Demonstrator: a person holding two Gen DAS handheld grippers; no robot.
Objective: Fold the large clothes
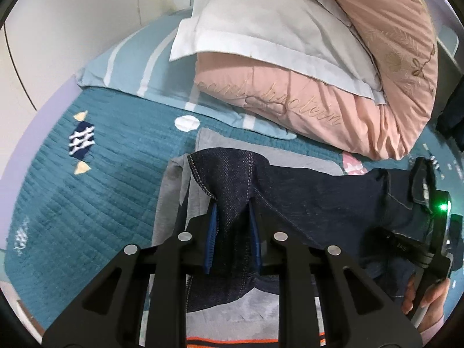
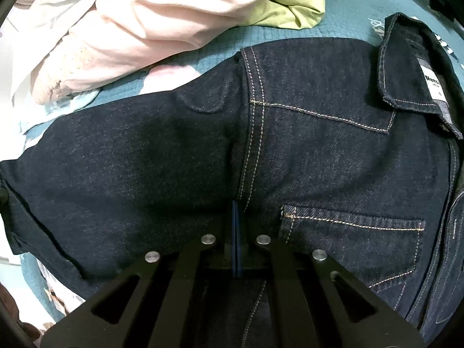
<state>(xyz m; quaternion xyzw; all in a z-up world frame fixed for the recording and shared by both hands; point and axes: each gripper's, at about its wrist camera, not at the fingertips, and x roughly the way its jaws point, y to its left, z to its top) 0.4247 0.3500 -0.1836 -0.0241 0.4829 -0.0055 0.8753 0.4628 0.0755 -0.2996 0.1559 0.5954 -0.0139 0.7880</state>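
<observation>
A dark blue denim jacket [image 2: 319, 159] lies spread on the bed, its collar and label at the upper right and a chest pocket [image 2: 348, 232] on the right. My left gripper [image 1: 232, 207] is shut on the cuff end of a sleeve [image 1: 226, 174], and the denim bunches between the blue pads [image 1: 213, 232]. The sleeve runs from there to the right. My right gripper [image 2: 236, 206] is shut with its pads together, the tips resting on the jacket at the armhole seam. I cannot tell whether cloth is pinched. A hand [image 1: 417, 293] holds the right tool.
A grey garment [image 1: 261, 304] with an orange stripe lies under the sleeve on the teal quilted bedspread [image 1: 116, 174]. Behind it are a rolled pink quilt [image 1: 319, 101], a white pillow [image 1: 261, 23] and a light blue striped pillow [image 1: 130, 66]. A green cloth [image 2: 290, 3] lies beyond the jacket.
</observation>
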